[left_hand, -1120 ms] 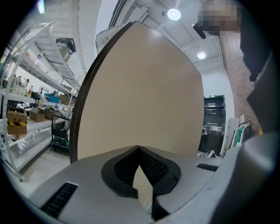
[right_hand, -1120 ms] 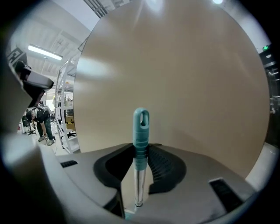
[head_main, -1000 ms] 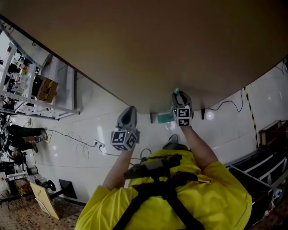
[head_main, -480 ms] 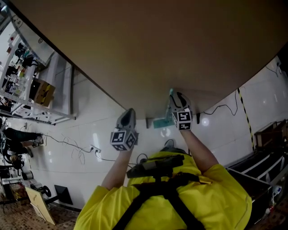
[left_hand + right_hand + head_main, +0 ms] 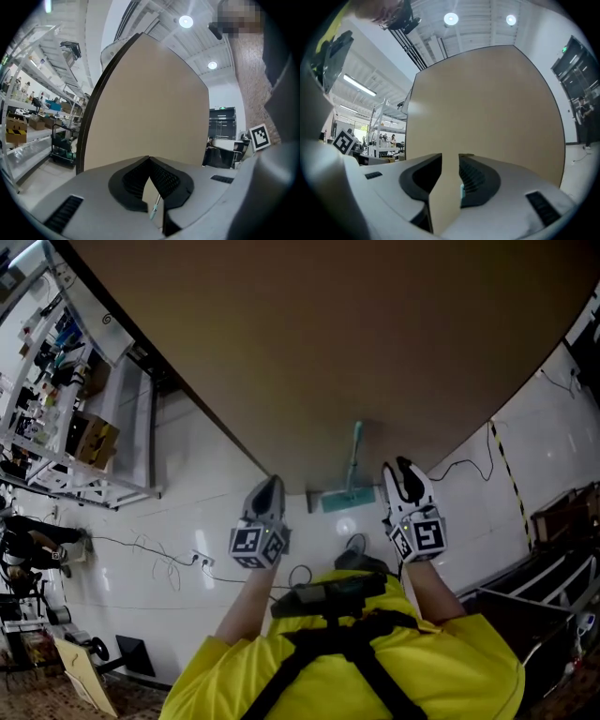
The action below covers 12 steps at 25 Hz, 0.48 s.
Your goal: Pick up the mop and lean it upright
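The mop stands upright, its teal handle [image 5: 355,448] leaning on the big brown board [image 5: 309,352] and its teal head [image 5: 348,500] on the white floor. My right gripper [image 5: 400,472] is to the right of the mop and clear of it; its jaws are closing with nothing between them. In the right gripper view [image 5: 450,157] only the board and a sliver of teal [image 5: 462,191] show in the gap. My left gripper [image 5: 266,491] hangs left of the mop, shut and empty. A bit of the mop handle [image 5: 156,204] shows past it in the left gripper view.
Metal shelves [image 5: 66,399] with boxes stand at the left. Cables [image 5: 159,545] and a socket strip lie on the white tiled floor. A black-and-yellow tape line [image 5: 511,479] runs at the right, beside dark crates [image 5: 553,559].
My right gripper was on the mop handle; it has let go and drawn back to the right. The mop stays leaning on the board. The left gripper has barely moved.
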Available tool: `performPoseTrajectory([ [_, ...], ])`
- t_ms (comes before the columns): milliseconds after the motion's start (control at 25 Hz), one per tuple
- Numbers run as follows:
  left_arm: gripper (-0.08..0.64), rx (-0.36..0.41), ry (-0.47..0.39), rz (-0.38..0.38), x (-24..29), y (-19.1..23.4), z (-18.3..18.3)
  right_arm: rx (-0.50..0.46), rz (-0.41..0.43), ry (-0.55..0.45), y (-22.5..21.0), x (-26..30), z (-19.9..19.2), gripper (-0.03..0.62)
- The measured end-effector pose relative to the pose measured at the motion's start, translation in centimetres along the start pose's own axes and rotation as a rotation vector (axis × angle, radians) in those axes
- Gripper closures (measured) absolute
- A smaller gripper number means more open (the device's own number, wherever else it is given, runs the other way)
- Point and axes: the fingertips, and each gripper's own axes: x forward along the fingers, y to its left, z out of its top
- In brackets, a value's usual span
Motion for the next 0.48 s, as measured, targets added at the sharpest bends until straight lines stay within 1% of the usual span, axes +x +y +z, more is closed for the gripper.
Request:
performPoseTrajectory([
  [40, 0.559, 0.007, -0.004, -0.006, -0.7, -0.2, 0.2, 0.008, -0.015, -0.008, 0.2, -0.9, 0.4, 0.48],
  [120, 0.559, 0.019, -0.003, -0.011, -2.3, -0.3, 0.2, 0.021, -0.045, -0.022, 0.8, -2.4, 0.7, 0.561],
  [160, 0.559, 0.019, -0.001, -0.014, -3.2, -0.3, 0.1, 0.023, -0.058, -0.024, 1.3, -3.2, 0.7, 0.577],
  [480, 0.559, 0.034, -0.001, -0.038, -10.1, -0.7, -0.9, 0.068, -0.119, 0.014, 5.5, -8.9, -1.3, 0.581],
])
